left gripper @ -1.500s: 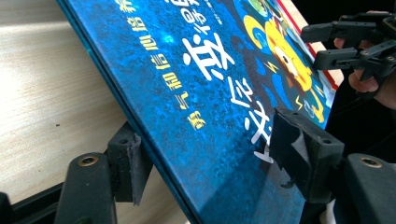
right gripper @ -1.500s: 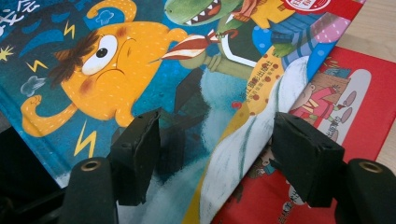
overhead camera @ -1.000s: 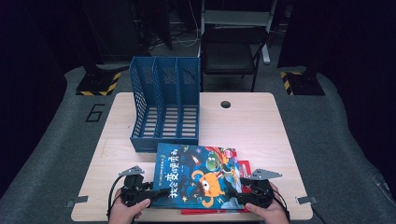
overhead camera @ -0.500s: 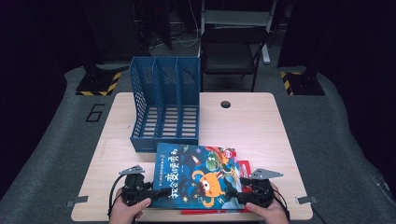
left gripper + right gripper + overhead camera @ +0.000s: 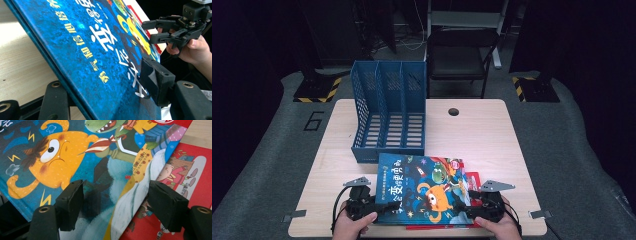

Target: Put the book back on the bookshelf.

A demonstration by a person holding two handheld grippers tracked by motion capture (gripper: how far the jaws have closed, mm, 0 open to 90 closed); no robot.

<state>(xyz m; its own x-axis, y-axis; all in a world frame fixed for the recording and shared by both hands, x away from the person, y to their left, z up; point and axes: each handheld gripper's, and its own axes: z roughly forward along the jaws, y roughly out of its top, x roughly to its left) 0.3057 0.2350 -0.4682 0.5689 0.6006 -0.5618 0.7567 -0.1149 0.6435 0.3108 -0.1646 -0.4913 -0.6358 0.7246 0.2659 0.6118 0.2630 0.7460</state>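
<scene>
Dark floor and black stands are ringing a pale wooden table (image 5: 472,135) from the high view, with a chair tucked behind its far edge. On the table a blue file rack (image 5: 389,112) is standing at the left of centre, and just in front of it a blue picture book (image 5: 419,187) is lying on top of a red book (image 5: 473,181) at the near edge. The left gripper (image 5: 371,206) is sitting at the blue book's left edge, the right gripper (image 5: 467,206) at its right side, each with a hand behind it.

Over to the left gripper view: the blue picture book (image 5: 82,50) is tilting up off the wood, and the left gripper (image 5: 105,100) is pinching its edge, one jaw under the cover and one on top. Farther off, the right gripper (image 5: 162,31) is hovering with its jaws parted.

Now the right gripper view: the right gripper (image 5: 115,202) is standing spread wide over the orange cartoon figure, its jaws straddling the blue picture book (image 5: 75,157) and the red book (image 5: 190,170) beneath.
</scene>
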